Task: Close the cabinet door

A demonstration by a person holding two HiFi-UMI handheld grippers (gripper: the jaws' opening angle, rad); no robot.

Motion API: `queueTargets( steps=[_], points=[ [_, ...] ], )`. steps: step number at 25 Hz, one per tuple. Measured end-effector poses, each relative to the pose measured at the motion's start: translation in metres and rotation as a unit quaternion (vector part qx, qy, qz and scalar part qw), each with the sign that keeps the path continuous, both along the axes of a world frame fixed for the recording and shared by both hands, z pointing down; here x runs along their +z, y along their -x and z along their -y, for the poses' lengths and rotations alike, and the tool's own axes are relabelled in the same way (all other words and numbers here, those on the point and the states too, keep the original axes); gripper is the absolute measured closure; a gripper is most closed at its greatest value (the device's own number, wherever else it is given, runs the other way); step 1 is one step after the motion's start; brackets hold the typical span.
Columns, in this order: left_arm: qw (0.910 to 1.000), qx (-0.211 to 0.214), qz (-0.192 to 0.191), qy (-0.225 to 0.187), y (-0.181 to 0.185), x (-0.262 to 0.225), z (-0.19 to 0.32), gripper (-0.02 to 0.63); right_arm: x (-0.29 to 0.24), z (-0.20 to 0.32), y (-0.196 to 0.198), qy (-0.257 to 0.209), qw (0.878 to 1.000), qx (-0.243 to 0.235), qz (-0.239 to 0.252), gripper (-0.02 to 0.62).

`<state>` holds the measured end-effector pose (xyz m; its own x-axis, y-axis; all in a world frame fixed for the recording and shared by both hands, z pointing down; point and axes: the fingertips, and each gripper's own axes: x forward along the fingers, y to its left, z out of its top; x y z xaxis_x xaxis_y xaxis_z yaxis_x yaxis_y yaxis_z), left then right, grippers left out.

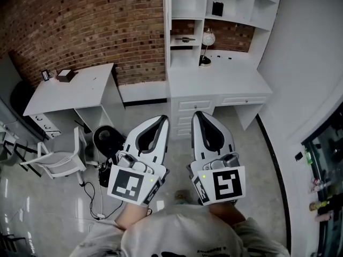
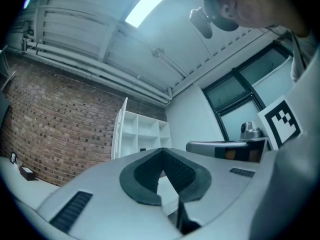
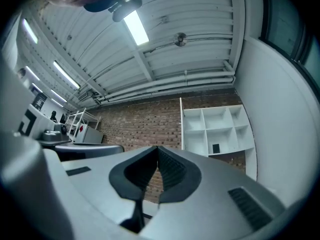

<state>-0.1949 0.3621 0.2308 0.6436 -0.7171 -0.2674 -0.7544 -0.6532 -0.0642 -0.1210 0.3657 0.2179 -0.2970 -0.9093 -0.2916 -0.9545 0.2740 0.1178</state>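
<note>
Only the head view shows the floor and the cabinet (image 1: 187, 116): it sits under the left end of the white desk (image 1: 214, 82), below a drawer, just past my gripper tips. I cannot tell there whether its door is open or closed. That view also takes in a second desk (image 1: 69, 92) and a chair (image 1: 59, 157) off to the left, along the brick wall (image 1: 80, 25)

The gripper views miss all that. They look higher, at the shelves (image 3: 217, 126) above the desk and at the ceiling lights (image 3: 136, 26). The left gripper view alone shows dark windows (image 2: 235, 91) on the right-hand wall

My left gripper (image 1: 161, 119) and right gripper (image 1: 199, 115) are side by side, close but apart, both aimed at the desk and tipped a little upward, marker cubes near my chest. Each pair of jaws is closed tip to tip, with nothing between them
</note>
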Motion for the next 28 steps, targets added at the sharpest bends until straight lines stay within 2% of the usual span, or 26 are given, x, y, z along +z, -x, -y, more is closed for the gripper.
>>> queueTargets(
  steps=[10, 17, 28],
  points=[
    [0.9996, -0.027, 0.003, -0.011, -0.046, -0.004, 0.085, 0.598, -0.006, 0.091, -0.046, -0.006, 0.999, -0.034, -0.003, 0.577],
    [0.9990, -0.044, 0.007, 0.005, -0.053, 0.008, 0.116, 0.598, 0.009, 0.123, -0.049, 0.011, 0.998, -0.057, -0.001, 0.577],
    [0.9998, -0.022, -0.001, -0.002, -0.060, 0.010, 0.182, 0.598, 0.010, 0.188, -0.052, 0.010, 0.999, -0.045, -0.018, 0.577]
  ],
)
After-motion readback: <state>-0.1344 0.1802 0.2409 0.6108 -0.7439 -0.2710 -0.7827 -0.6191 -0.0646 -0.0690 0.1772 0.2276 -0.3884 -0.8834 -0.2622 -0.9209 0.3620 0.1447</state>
